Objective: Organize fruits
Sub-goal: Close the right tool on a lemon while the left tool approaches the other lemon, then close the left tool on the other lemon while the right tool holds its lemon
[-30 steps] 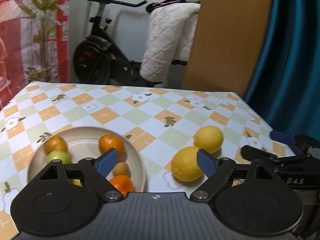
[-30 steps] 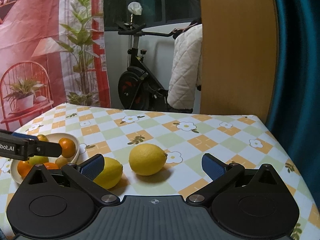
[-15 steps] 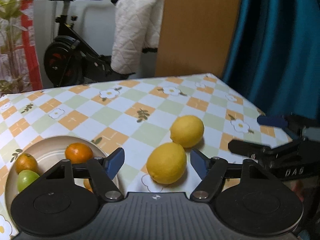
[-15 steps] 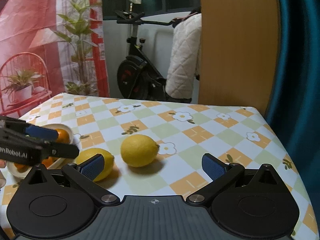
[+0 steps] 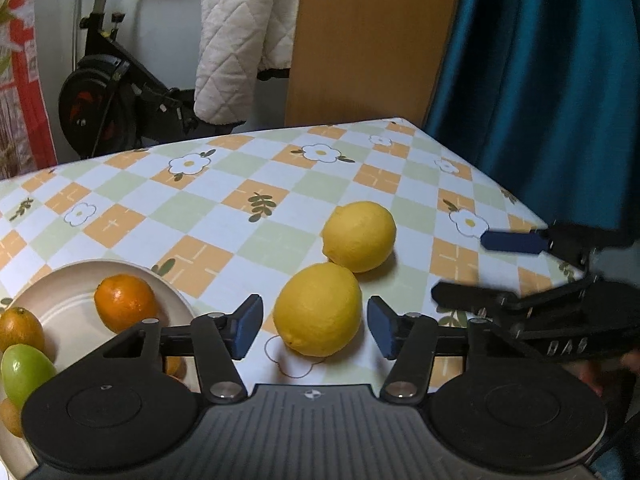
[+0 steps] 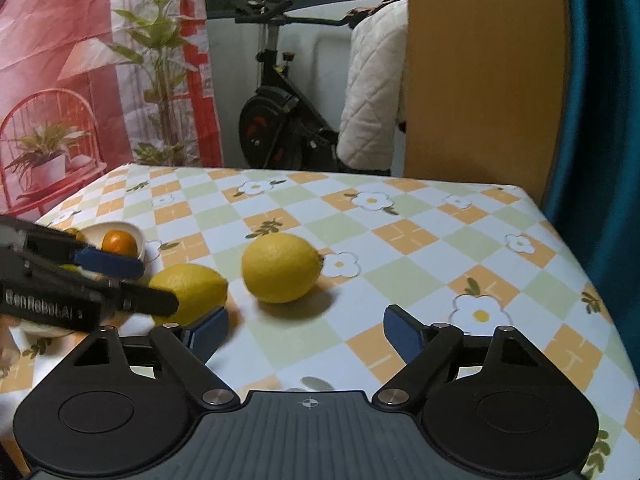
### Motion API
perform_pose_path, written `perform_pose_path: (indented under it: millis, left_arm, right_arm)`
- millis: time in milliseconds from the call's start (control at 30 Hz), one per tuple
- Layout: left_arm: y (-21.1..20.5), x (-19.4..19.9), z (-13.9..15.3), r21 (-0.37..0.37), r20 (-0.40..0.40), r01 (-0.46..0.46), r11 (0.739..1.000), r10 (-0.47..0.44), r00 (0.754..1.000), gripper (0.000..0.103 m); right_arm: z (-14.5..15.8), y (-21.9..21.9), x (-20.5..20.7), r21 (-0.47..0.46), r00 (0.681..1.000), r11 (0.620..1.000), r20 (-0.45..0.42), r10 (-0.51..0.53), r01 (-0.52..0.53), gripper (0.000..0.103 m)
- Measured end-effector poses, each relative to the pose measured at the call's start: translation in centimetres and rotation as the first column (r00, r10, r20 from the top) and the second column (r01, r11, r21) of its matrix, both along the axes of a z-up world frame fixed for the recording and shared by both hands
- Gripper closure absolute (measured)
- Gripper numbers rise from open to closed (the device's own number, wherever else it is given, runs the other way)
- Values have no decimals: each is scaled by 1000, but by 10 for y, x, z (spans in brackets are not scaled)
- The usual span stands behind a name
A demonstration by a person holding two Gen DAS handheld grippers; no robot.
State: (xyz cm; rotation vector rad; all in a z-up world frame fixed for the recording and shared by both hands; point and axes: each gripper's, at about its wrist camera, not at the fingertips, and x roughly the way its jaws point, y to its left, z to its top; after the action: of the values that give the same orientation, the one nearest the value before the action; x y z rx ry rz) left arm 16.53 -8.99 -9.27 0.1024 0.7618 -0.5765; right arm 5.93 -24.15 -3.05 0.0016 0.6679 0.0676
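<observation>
Left gripper (image 5: 315,324) jaws have just been closing, now narrow around the near lemon (image 5: 318,309), pads not quite touching. Far lemon (image 5: 359,236) touches it on the counter (image 5: 208,216). Right gripper (image 6: 306,330) also closing, still wide, nothing between. Plate (image 5: 64,304) of fruit at left.
</observation>
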Motion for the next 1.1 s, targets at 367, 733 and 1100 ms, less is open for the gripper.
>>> perform_pose_path:
  millis: [367, 733, 1100]
  left_arm:
    - [9, 20, 0, -79, -70, -69, 995, 63, 996, 50]
    - [3, 31, -9, -117, -126, -47, 992, 32, 991, 50]
    - [-1, 31, -15, -115, -123, -27, 993, 12, 992, 50]
  right_arm:
    - [-14, 46, 18, -27, 983, 983, -41, 180, -181, 30]
    - [-17, 68, 36, -22, 964, 965, -55, 260, -262, 38]
    - [-23, 66, 40, 21, 966, 968, -64, 249, -248, 46]
